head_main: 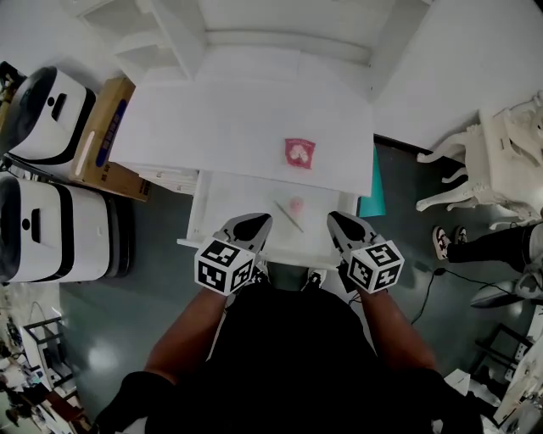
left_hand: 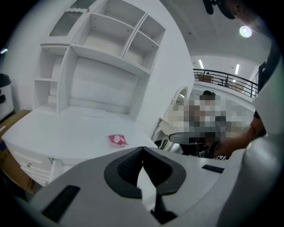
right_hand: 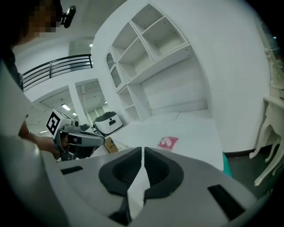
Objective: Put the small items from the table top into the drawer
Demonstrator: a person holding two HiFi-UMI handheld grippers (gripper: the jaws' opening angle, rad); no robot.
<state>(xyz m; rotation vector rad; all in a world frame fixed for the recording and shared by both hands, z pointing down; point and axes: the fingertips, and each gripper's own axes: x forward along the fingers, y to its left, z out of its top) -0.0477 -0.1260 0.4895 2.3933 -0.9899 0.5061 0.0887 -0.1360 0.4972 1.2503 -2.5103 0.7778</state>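
A pink packet (head_main: 299, 153) lies flat on the white table top (head_main: 212, 119), near its front edge; it also shows as the pink packet (left_hand: 117, 139) in the left gripper view and the pink packet (right_hand: 168, 142) in the right gripper view. Below that edge the drawer (head_main: 202, 208) stands pulled out, with a small pink ball (head_main: 296, 204) and a thin stick (head_main: 288, 216) inside. My left gripper (head_main: 258, 221) and right gripper (head_main: 338, 219) hover over the drawer's front, both shut and empty. The left gripper (right_hand: 75, 138) shows in the right gripper view.
A white hutch with open shelves (head_main: 280, 25) rises at the back of the table. Two white machines (head_main: 51, 114) and a cardboard box (head_main: 106, 127) stand at the left. A teal object (head_main: 371, 199), a white ornate chair (head_main: 501, 161) and a person's legs (head_main: 501, 242) are at the right.
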